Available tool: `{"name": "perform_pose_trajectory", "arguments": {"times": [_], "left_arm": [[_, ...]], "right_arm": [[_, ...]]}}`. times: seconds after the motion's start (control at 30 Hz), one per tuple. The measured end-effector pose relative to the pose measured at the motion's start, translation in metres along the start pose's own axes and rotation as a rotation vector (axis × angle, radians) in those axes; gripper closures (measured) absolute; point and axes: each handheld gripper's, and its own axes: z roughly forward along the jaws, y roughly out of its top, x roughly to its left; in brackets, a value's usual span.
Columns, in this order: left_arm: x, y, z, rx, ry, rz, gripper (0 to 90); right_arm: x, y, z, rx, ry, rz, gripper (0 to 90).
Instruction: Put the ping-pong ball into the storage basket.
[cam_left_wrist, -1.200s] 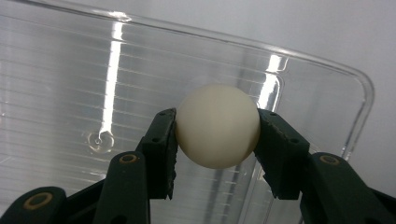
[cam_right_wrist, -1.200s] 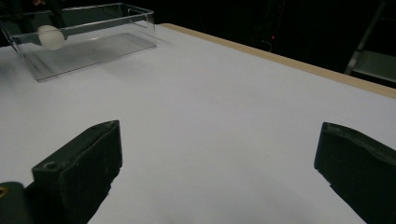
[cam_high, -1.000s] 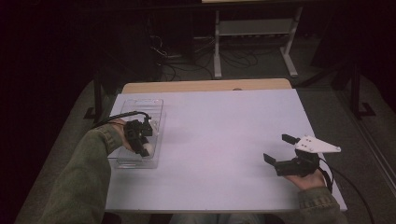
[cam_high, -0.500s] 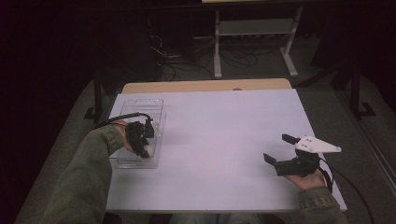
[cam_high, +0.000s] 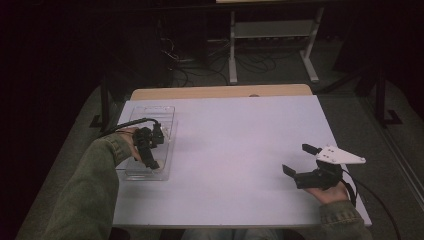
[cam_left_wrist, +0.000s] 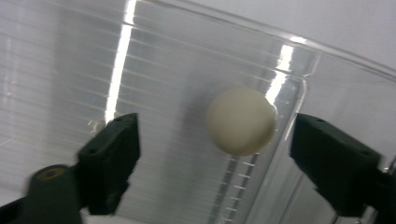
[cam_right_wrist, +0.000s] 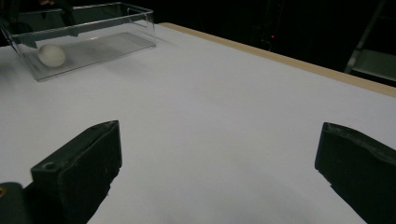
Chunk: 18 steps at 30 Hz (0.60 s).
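Note:
A clear plastic box (cam_high: 152, 108) stands on the white table (cam_high: 230, 145) at its left side. Inside it a white ball (cam_left_wrist: 241, 121) rests on the ribbed floor near one end wall. My left gripper (cam_high: 151, 161) hangs over the box's near end and points down into it. Its jaws stand open on either side of the ball, apart from it, in the left gripper view (cam_left_wrist: 219, 163). My right gripper (cam_high: 299, 159) is open near the table's front right with nothing between its jaws (cam_right_wrist: 219, 158). Far off in that view are the box (cam_right_wrist: 112, 28) and the ball (cam_right_wrist: 51, 55).
A bare wooden strip (cam_high: 220, 91) runs along the table's far edge. Beyond it, on the dark floor, lie cables (cam_high: 190, 65) and a metal stand (cam_high: 272, 35). The broad white middle of the table lies between the two grippers.
My left gripper has shifted a little over the box's near end; the ball seen beside its tips a second ago is now under it in the high view. The right gripper has not moved.

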Motion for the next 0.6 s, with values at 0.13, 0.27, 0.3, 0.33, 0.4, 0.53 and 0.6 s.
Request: {"name": "perform_pose_trajectory", "arguments": {"times": [0.13, 0.27, 0.3, 0.33, 0.4, 0.53, 0.6], "left_arm": [[0.002, 0.000, -0.002, -0.008, 0.016, -0.027, 2.3], [0.002, -0.001, -0.003, -0.019, 0.038, -0.041, 0.0], [0.002, -0.001, -0.003, -0.019, 0.038, -0.041, 0.0], [0.002, -0.001, -0.005, -0.031, 0.049, -0.044, 0.0], [0.002, -0.002, -0.007, -0.043, 0.052, -0.044, 0.0], [0.001, -0.003, -0.011, -0.059, 0.054, -0.037, 0.0], [0.000, -0.004, -0.013, -0.067, 0.052, -0.040, 0.0]], "right_arm": [[0.000, 0.000, 0.000, 0.001, -0.001, 0.001, 0.1], [0.000, 0.000, -0.001, 0.003, -0.001, 0.001, 0.1], [0.000, 0.000, -0.001, 0.003, -0.001, 0.001, 0.1], [0.000, -0.001, -0.001, 0.005, -0.001, 0.002, 0.1], [0.000, -0.001, -0.001, 0.005, -0.001, 0.002, 0.0], [0.000, -0.001, -0.001, 0.007, -0.001, 0.003, 0.0], [0.001, -0.001, -0.001, 0.008, -0.002, 0.002, 0.0]]}}
